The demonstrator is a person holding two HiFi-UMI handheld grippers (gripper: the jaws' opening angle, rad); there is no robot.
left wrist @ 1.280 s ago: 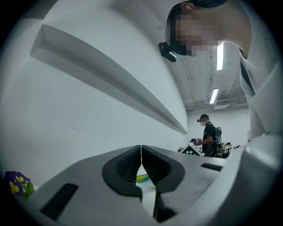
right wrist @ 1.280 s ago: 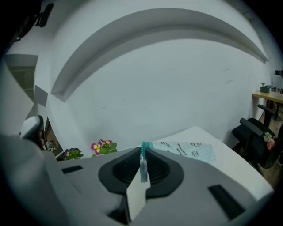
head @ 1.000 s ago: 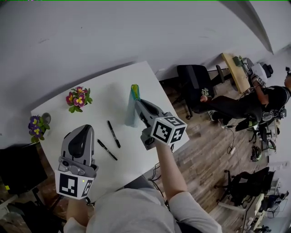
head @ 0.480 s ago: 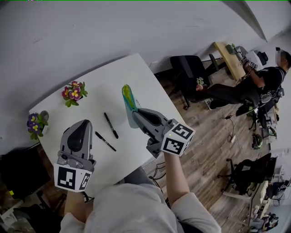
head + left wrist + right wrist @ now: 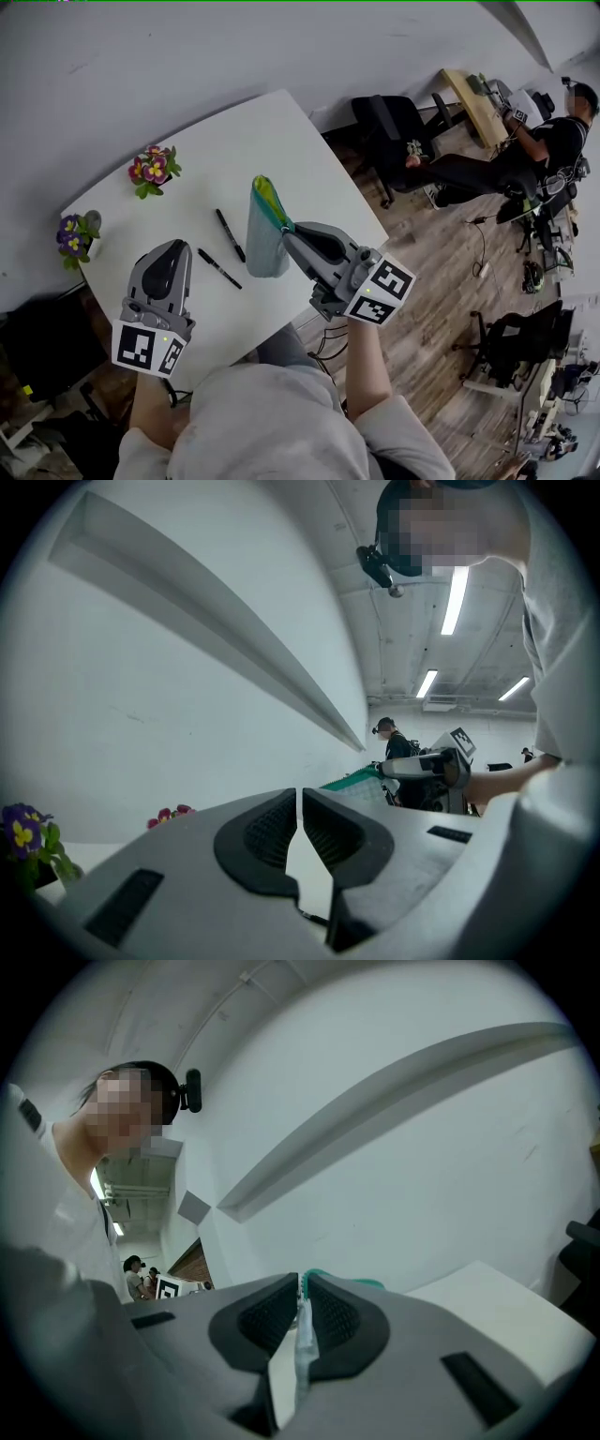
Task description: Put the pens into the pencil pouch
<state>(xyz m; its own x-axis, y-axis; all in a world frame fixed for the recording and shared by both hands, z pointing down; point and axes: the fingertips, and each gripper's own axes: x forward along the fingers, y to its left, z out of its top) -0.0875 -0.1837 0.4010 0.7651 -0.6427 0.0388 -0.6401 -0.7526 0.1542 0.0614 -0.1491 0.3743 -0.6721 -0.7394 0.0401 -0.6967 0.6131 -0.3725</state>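
The left gripper (image 5: 298, 803) has its jaws together, empty; beyond, the right gripper (image 5: 388, 770) holds the green pencil pouch (image 5: 352, 782).

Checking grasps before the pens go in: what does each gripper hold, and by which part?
The right gripper is shut on the pencil pouch, pinching its top edge. The left gripper is shut, holding nothing.
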